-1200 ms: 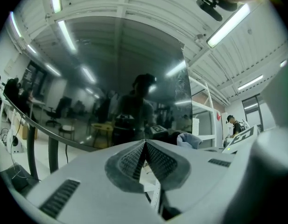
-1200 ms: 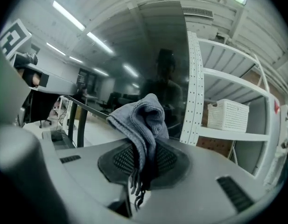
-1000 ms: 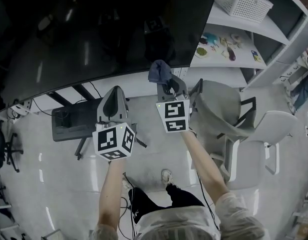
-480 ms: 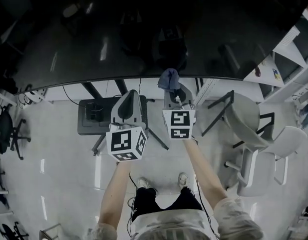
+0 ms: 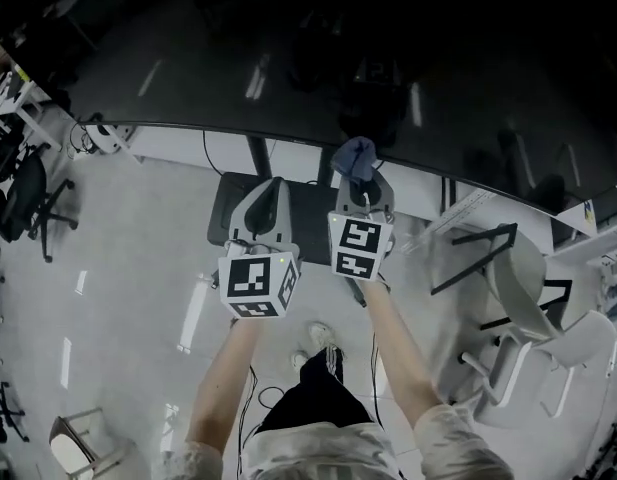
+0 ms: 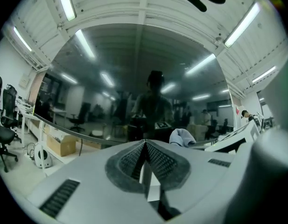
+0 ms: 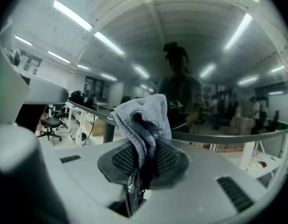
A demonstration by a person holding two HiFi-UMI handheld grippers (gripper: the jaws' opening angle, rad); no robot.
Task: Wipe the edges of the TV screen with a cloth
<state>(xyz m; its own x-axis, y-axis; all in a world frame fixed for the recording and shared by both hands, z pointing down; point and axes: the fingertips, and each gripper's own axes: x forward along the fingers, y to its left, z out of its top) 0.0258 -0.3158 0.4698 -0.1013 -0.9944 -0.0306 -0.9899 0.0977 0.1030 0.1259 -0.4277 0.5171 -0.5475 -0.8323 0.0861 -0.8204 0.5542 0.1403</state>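
Grey-blue cloth (image 5: 354,156) is bunched up and pinched tight in my right gripper (image 5: 362,186), sitting right at the bottom edge of the TV (image 5: 418,78), roughly mid-span. Can't tell if it's actually pressing on the edge. Left gripper (image 5: 264,200) is closed on nothing, parked just beside. Looks like the bottom-edge pass to me. Next up I'd say slide the cloth along that edge with steady contact.

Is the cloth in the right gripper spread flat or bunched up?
Bunched: the cloth rises in crumpled folds, clamped in the shut right gripper.
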